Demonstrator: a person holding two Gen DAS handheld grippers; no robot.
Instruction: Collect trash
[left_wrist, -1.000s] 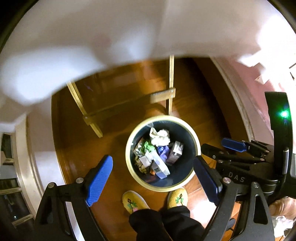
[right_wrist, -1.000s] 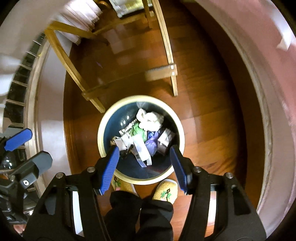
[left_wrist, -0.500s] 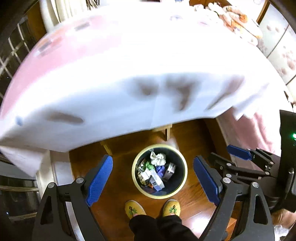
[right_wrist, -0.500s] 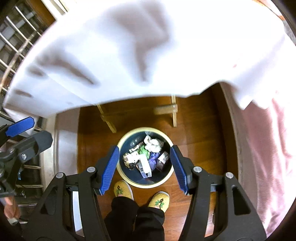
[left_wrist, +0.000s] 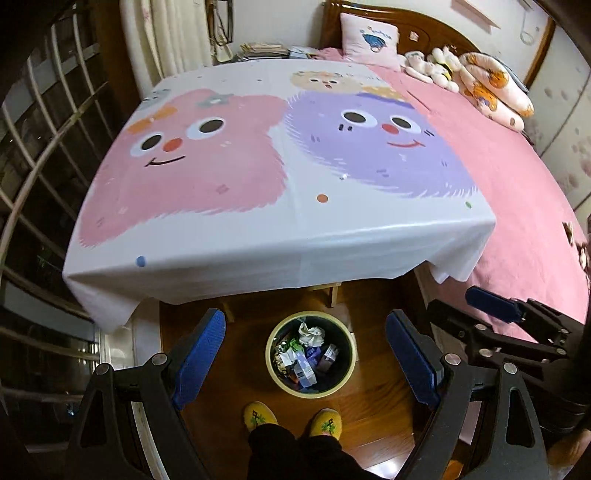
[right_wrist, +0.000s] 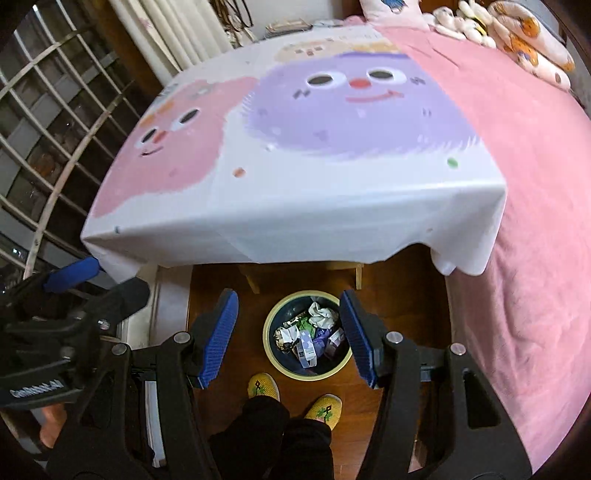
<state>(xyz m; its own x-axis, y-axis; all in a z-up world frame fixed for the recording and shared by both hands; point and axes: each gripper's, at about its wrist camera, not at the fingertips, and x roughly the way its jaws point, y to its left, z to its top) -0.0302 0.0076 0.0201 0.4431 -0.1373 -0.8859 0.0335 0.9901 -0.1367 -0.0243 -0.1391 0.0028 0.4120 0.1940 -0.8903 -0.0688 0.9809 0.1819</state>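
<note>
Left wrist view: a table under a white tablecloth (left_wrist: 295, 236) printed with a pink and a purple cartoon face fills the far half. To its right lies a bed with a pink cover (left_wrist: 517, 177), stuffed toys (left_wrist: 480, 88) at the headboard; a barred window (left_wrist: 44, 147) stands left. On the wooden floor (left_wrist: 376, 391), near the table's edge, sits a round trash bin (left_wrist: 345, 373) holding crumpled wrappers and paper (left_wrist: 306, 350). Yellow slippers (left_wrist: 260, 415) stand just nearer. The left gripper (left_wrist: 306, 360) hangs above with jaws wide apart, empty.

Right wrist view: the same tablecloth (right_wrist: 295, 206) and bed cover (right_wrist: 535, 221). The right gripper (right_wrist: 288, 336) is spread apart, empty, framing the bin (right_wrist: 267, 332). The other gripper's blue pad (right_wrist: 72, 278) shows at left.
</note>
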